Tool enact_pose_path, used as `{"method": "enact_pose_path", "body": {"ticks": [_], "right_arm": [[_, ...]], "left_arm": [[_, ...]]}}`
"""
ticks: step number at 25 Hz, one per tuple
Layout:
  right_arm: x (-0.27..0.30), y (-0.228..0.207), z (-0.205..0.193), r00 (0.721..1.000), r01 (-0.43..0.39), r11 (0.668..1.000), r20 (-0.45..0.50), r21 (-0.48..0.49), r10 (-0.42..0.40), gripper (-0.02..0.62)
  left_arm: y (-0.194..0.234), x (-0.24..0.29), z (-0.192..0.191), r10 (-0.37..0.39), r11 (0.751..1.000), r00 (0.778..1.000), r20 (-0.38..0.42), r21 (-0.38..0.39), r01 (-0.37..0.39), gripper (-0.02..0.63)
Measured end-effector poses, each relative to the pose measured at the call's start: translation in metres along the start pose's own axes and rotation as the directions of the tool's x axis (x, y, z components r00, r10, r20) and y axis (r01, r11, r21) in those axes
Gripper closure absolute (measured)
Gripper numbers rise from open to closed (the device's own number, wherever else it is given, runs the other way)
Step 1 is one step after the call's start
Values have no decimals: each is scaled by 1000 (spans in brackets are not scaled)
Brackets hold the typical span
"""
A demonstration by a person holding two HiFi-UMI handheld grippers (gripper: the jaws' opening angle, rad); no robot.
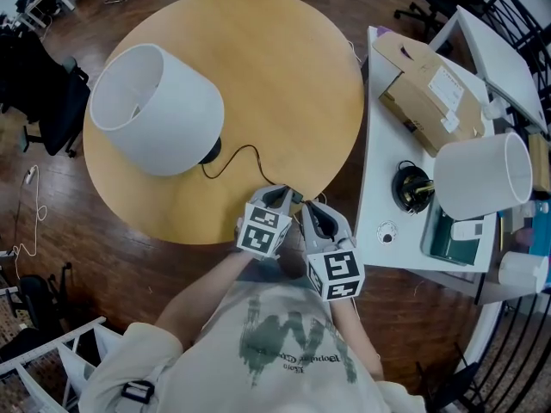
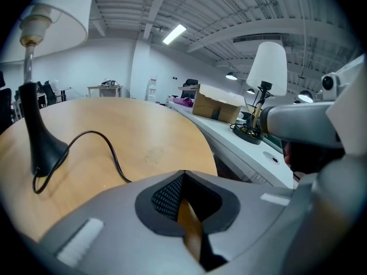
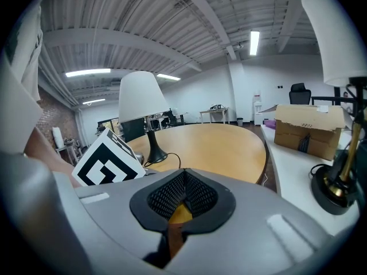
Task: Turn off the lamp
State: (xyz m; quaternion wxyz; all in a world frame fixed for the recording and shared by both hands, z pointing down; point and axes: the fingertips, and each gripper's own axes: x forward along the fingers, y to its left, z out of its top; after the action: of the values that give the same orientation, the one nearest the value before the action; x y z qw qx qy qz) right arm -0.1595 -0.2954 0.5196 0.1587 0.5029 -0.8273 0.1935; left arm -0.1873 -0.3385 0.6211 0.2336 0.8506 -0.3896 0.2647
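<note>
Both tools are side by side at the near edge of the round wood bench (image 1: 284, 67), right in front of the person. On the left tool (image 1: 280, 196) the jaws are together, tips touching, nothing btwn them. Same deal w/ the right tool (image 1: 312, 212), closed on nothing. The lamp (image 1: 155, 110) w/ the white shade stands on the left part of that bench, well apart from both tools. Its black cord (image 1: 245, 155) snakes from the base to the bench edge near the left tool. Off to the right there's a white bench (image 1: 379, 144) w/ a second lamp (image 1: 482, 177) & a cardboard box (image 1: 430, 93).
</note>
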Motion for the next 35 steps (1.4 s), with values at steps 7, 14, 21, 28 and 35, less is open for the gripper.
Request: {"method": "enact_pose_path", "body": {"ticks": [7, 14, 21, 28, 35], "right_arm": [[-6, 3, 5, 1000, -24, 999, 9, -21, 25, 595], [-12, 15, 16, 994, -106, 991, 18, -83, 108, 595], [-27, 34, 33, 973, -215, 968, 62, -128, 224, 595], [-50, 64, 34, 931, -337, 924, 81, -180, 355, 595], [-72, 87, 35, 889, -420, 875, 84, -239, 449, 595]], "left_arm": [[1, -11, 9, 35, 999, 998, 57, -36, -33, 606], [3, -46, 27, 129, 987, 978, 164, -112, -111, 606], [-6, -93, 39, 247, 962, 932, 266, -185, -202, 606], [-24, -154, 45, 373, 920, 851, 370, -265, -288, 606], [-46, -204, 37, 481, 871, 769, 421, -333, -362, 606]]}}
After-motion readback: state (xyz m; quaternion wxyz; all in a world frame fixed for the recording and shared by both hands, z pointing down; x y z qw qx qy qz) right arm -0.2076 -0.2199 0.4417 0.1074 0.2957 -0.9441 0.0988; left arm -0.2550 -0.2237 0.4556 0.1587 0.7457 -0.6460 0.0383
